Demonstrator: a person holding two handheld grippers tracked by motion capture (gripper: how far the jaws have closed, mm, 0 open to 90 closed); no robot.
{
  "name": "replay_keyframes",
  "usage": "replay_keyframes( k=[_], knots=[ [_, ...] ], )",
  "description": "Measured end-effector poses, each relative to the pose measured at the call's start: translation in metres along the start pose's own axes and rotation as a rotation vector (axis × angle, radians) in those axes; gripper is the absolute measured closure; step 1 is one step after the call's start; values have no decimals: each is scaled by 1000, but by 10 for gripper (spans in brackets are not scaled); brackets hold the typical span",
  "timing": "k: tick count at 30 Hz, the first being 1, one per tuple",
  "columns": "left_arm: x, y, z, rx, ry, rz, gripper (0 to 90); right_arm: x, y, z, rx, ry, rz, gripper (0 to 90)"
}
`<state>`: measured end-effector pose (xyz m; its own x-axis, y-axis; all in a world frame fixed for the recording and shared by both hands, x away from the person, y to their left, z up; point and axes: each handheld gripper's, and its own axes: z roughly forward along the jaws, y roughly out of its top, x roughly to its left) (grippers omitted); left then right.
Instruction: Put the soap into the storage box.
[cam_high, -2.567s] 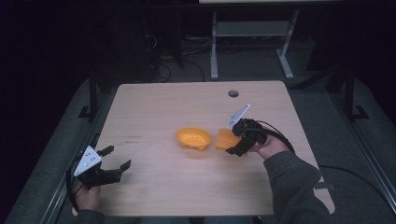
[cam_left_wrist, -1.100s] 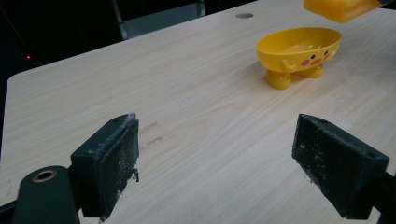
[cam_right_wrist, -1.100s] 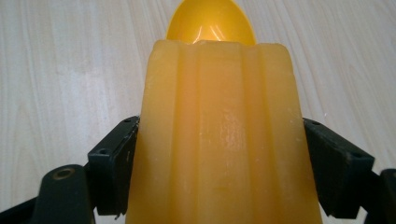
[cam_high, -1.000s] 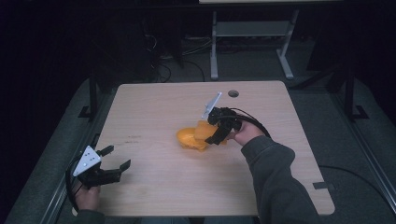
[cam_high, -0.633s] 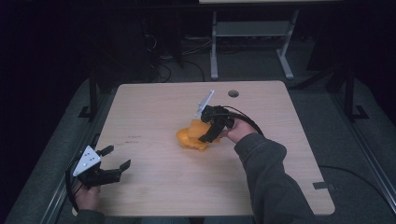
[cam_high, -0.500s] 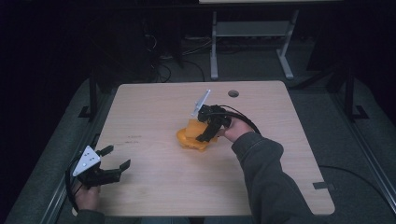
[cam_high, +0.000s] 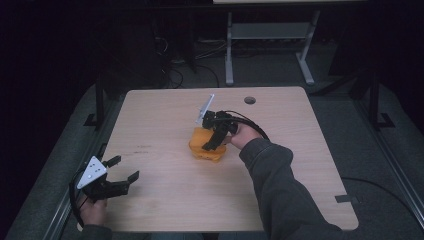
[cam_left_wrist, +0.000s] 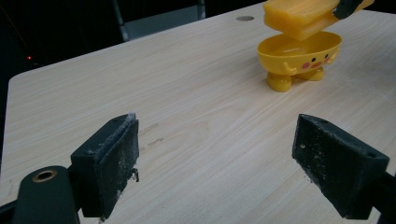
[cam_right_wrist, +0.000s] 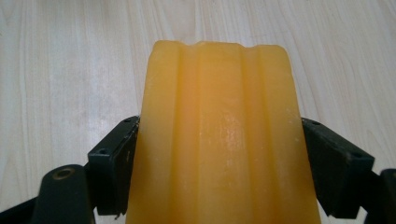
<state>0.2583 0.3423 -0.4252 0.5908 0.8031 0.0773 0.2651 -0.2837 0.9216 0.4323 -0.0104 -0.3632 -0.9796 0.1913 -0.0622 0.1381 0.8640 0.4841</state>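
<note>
Your right gripper has its jaws clamped on both long sides of the ridged orange-yellow block, and you're holding it just above the little yellow plastic bowl with feet and a painted face, mid-table. The block looks waxy and smooth, probably light and fairly stiff, so I'd guess it could slide if you loosen your squeeze; gripping across the flat sides like you are seems the safest spot. That bowl looks light and tippy on its small feet, so go easy. Your left gripper sits at the near left corner of the pale wooden table, jaws wide apart, holding nothing.
</note>
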Motion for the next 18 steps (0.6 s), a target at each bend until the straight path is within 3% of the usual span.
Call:
replay_keyframes(
  k=[18],
  knots=[
    [0,0,-1,-2,1,-2,139,-5,-1,20,18,25,11,203]
  ],
)
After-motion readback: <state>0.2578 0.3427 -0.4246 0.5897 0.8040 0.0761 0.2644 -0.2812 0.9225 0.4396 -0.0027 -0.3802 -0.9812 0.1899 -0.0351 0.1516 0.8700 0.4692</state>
